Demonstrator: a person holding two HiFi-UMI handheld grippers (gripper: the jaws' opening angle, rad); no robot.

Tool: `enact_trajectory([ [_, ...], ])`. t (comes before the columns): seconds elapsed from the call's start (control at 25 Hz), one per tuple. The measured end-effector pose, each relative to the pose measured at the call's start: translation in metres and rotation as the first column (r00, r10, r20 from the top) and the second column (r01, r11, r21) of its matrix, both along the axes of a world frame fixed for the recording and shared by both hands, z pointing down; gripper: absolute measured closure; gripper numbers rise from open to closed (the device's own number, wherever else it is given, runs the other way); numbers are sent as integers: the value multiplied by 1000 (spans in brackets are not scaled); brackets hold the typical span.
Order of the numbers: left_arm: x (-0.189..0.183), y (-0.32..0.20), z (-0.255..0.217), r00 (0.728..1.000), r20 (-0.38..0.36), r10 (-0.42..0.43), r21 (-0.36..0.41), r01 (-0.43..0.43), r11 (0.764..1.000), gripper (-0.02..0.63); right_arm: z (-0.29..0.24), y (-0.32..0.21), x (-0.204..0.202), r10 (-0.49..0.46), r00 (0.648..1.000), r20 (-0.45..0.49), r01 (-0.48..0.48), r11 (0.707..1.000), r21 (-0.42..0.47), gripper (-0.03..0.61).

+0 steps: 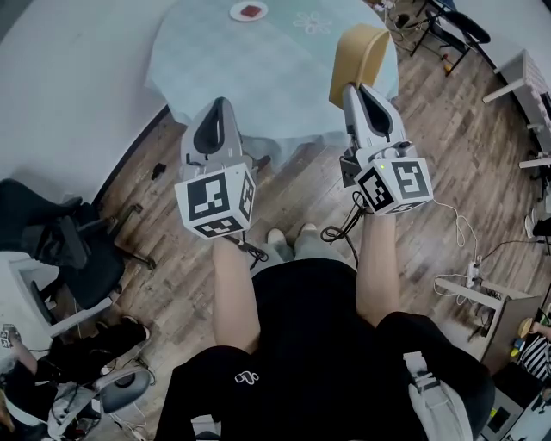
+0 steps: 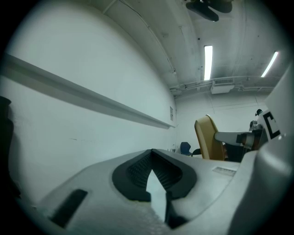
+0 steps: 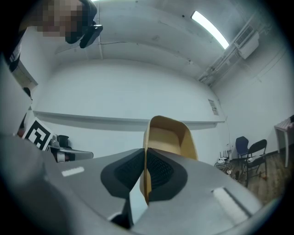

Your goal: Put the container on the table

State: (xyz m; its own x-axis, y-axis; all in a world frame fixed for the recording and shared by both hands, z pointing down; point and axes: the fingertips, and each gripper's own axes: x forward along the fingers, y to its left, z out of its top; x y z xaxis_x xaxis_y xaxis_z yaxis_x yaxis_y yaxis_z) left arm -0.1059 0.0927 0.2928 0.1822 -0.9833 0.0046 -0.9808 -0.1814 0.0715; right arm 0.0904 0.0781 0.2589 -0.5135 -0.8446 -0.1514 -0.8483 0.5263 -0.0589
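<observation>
Yellow-brown plastic is what the open, tub-shaped container [image 1: 360, 52] is made of. It is seen in the upper right of the middle of the head view, above the right edge of the round table with a pale blue-green cloth [image 1: 215, 60]. It cannot be told if the container is touching the table.

One thin wall of the container is pinched by the right gripper [image 1: 353, 88], and the jaws are closed tight on it. In the right gripper view this wall is seen squeezed between the two black ribbed pads [image 3: 158, 172], and the rest of the container is seen sticking up past them.

The left gripper [image 1: 219, 105] is held at the left of the middle of the head view, near the table's front edge. Its jaws are pressed together at the tips and nothing is held in them.

A small white plate with something red on it [image 1: 249, 11] is seen at the top of the head view, on the far side of the table, well apart from the container. A brown wooden floor [image 1: 301, 189] is seen below both grippers
</observation>
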Motion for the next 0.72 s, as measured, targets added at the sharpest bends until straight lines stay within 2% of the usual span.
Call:
enact_trajectory([
  [0.2, -5, -6, -3, 1000, -19, -2, 11, 2, 1000, 609, -3, 0, -1, 6, 1000, -22, -6, 1000, 10, 552],
  [0.4, 15, -26, -4, 999, -23, 47, 18, -47, 999, 609, -5, -10, 17, 52, 998, -36, -51, 999, 17, 552],
  [0.72, 41, -83, 0, 997, 12, 81, 8, -81, 997, 609, 5, -69, 38, 62, 998, -25, -62, 998, 0, 552],
])
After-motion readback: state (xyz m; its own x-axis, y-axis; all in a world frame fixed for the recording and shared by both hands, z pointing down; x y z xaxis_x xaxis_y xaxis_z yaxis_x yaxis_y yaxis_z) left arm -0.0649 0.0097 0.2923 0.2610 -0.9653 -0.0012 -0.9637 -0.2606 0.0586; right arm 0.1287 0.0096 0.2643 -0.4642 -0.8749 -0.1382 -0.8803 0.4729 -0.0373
